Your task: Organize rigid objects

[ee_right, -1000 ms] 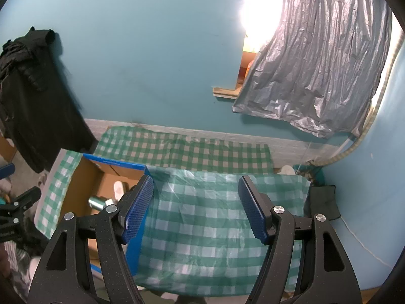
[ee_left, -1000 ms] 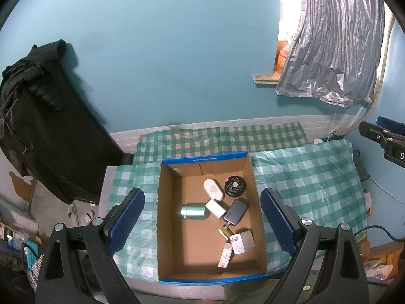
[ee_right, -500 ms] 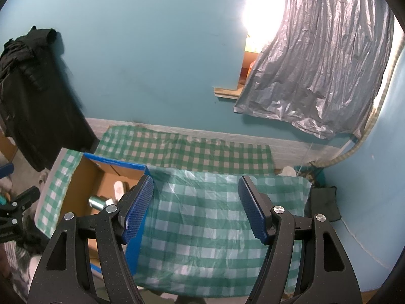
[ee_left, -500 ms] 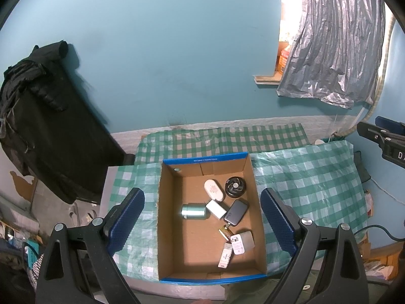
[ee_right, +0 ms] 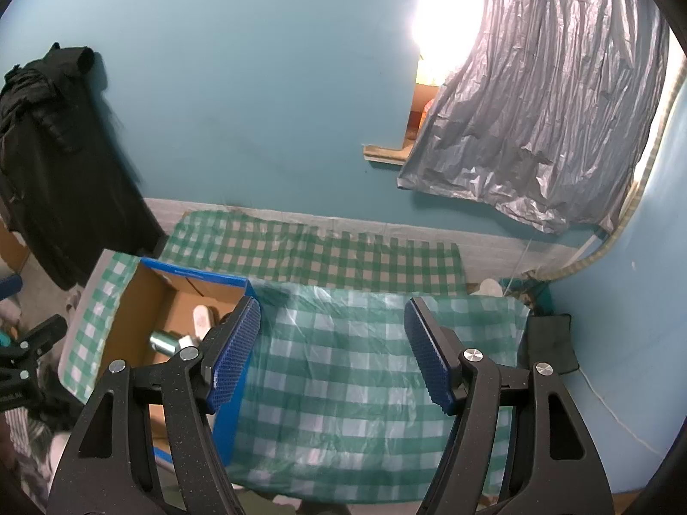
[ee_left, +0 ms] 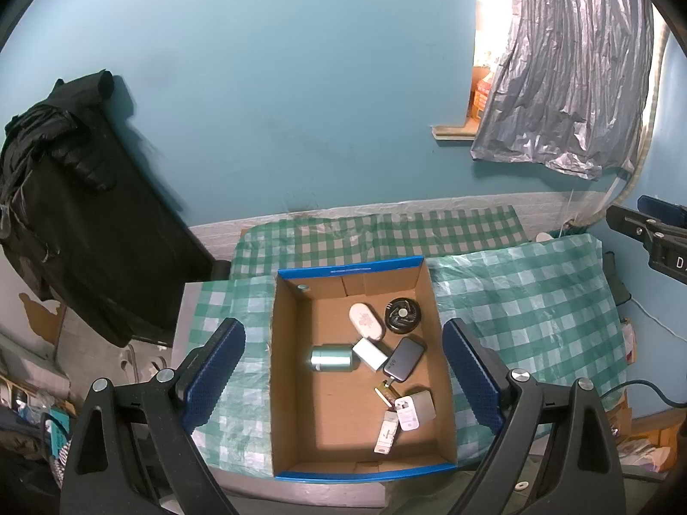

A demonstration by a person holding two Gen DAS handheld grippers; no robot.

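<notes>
Box (ee_left: 285, 343) left half free; checked cloth (ee_right: 343, 365) seemingly bare.

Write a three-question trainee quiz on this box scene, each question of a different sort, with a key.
1. True or false: the can stands upright in the box.
2. Which lies nearest the box's far wall: A) disc B) tags C) power bank?
3. Fill in: the left gripper holds ____.

Key: 1 false, it lies on its side. 2 A. 3 nothing; its fingers are spread.
</notes>
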